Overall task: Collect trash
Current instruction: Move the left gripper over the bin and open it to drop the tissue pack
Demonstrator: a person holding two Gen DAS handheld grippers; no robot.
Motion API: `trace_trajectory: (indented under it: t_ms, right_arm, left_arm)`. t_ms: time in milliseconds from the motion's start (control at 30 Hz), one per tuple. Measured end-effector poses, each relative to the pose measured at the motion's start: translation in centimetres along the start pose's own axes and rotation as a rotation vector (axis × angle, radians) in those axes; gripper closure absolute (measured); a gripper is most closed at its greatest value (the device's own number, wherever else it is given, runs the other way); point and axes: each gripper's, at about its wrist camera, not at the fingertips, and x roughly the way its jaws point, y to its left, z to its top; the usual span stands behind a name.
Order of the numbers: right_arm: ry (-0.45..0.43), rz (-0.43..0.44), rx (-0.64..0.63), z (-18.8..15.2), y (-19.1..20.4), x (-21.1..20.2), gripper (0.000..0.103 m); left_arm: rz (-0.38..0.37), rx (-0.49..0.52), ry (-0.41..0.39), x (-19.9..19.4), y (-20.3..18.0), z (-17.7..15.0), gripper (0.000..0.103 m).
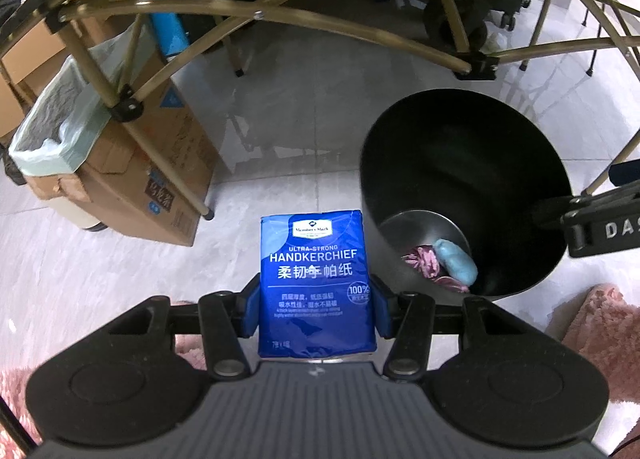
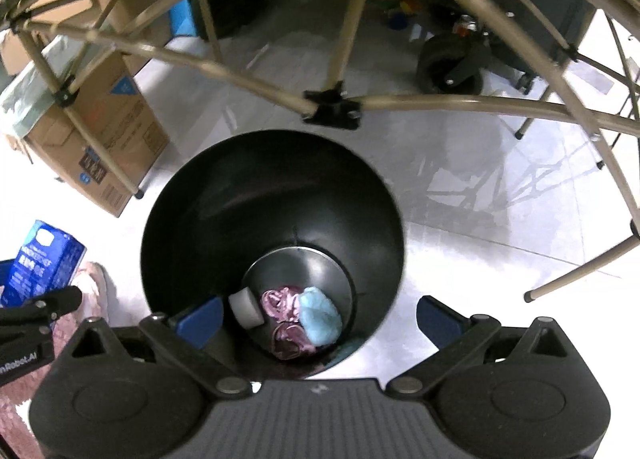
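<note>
Holding the blue tissue pack (image 1: 316, 283) clamped in my left gripper (image 1: 316, 307), left of the black bin (image 1: 460, 163); right gripper (image 2: 318, 319) wide, empty. Releasing here risks dropping it outside the rim.

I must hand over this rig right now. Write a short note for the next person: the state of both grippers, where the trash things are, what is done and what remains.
Left gripper: shut on the blue plastic handkerchief tissue pack, held upright over the floor, left of the bin.
Right gripper: open and empty, above the mouth of the round black trash bin.
Done: a light blue crumpled wad, a pink crinkled wrapper and a small white piece lie on the bin's bottom.
Left: bring the pack over the bin and release it.
</note>
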Motion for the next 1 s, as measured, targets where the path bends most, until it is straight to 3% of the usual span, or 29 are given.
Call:
trace_trajectory:
  t_ms: [533, 1000]
  right_arm:
    - [-0.061, -0.045, 0.165, -1.3, -7.0, -2.3, 0.000]
    - [-0.078, -0.121, 0.312, -2.1, -10.5, -2.0, 0.000]
  left_arm:
    - [-0.095, 0.108, 0.031, 1.1, -6.2, 3.5, 0.050]
    - [-0.164, 0.110, 0.166, 5.4, -10.0, 6.1, 0.050]
